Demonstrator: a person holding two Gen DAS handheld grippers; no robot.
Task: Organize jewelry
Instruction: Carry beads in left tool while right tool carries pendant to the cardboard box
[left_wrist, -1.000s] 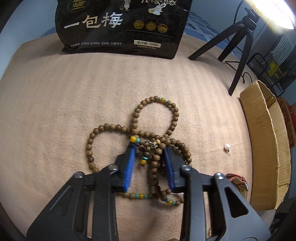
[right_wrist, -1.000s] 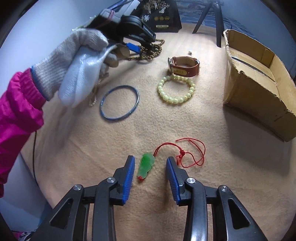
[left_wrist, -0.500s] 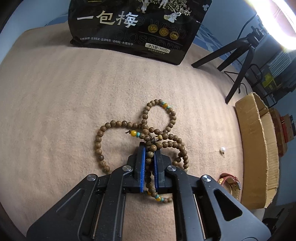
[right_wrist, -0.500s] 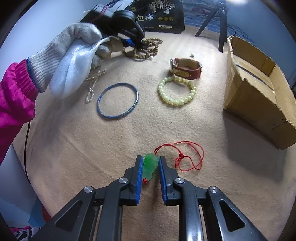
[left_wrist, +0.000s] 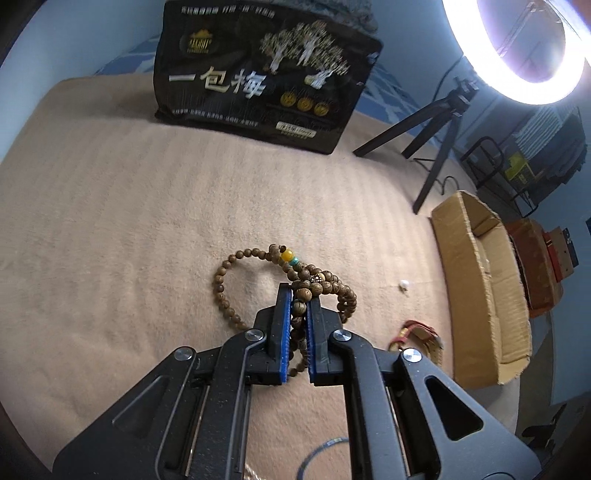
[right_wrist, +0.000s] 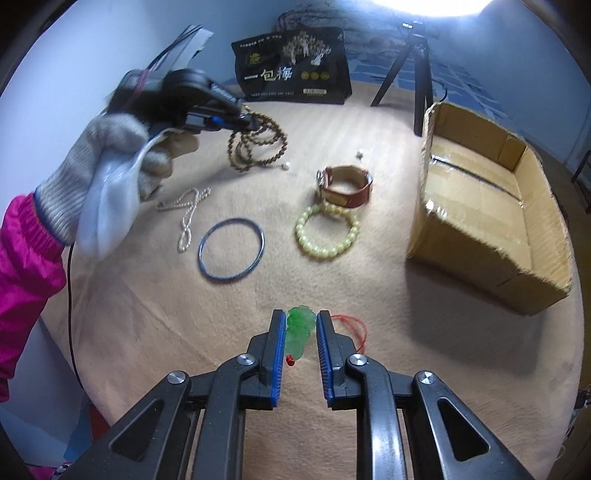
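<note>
Right of the jewelry, cardboard box (right_wrist: 480, 206) holding nothing visible, left gripper (left_wrist: 298, 295) jaws clenched on wooden bead necklace (left_wrist: 317, 284), right gripper (right_wrist: 301, 325) jaws gripping green jade pendant (right_wrist: 300, 330).

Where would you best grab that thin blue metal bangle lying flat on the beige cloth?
Probably the thin blue metal bangle is best pinched across its rim from straight above, one finger inside the ring and one outside. It lies flat, so a sideways approach finds no edge, and its near arc is free of neighbours.

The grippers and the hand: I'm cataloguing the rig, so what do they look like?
Both grippers, left and right, have black angular arms with silver rivets and ribbed blue pads. The hand wears a grey knit glove with a blue cuff line, over a magenta sleeve.
</note>
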